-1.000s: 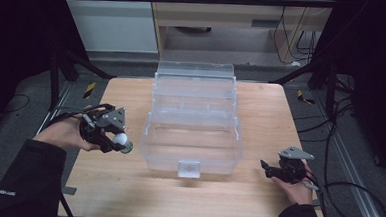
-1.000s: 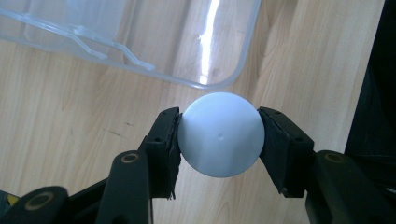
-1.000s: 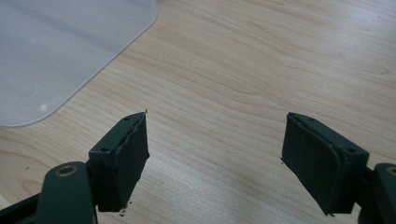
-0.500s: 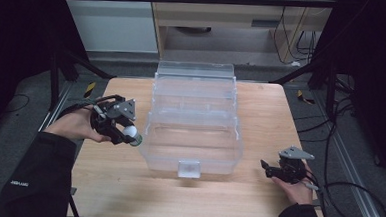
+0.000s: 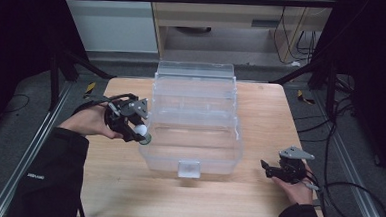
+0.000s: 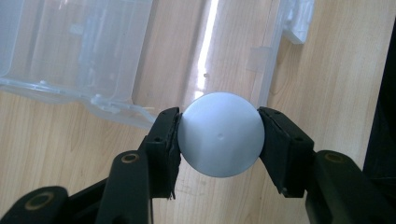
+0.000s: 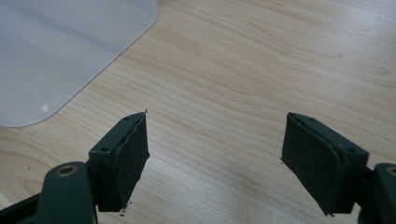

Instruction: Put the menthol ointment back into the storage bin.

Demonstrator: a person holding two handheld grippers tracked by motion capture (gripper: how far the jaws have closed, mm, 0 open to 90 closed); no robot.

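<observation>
The left gripper [image 5: 139, 130] pinches a small, smooth white ball [image 6: 220, 134] between its two black pads, one pad pressed against each side of the ball. In the high view the ball sits at the gripper's tip, just beside the left wall of the clear plastic storage box [image 5: 193, 113], near that box's front left corner and above the light wooden table [image 5: 256, 197]. The box stands open in the middle of the table, its lid tipped back toward the far edge and a latch on its front wall. The right gripper [image 5: 273, 169] rests near the table's right edge, close to the front right corner and apart from the box. Its jaws stand spread wide with bare wood between them.
</observation>
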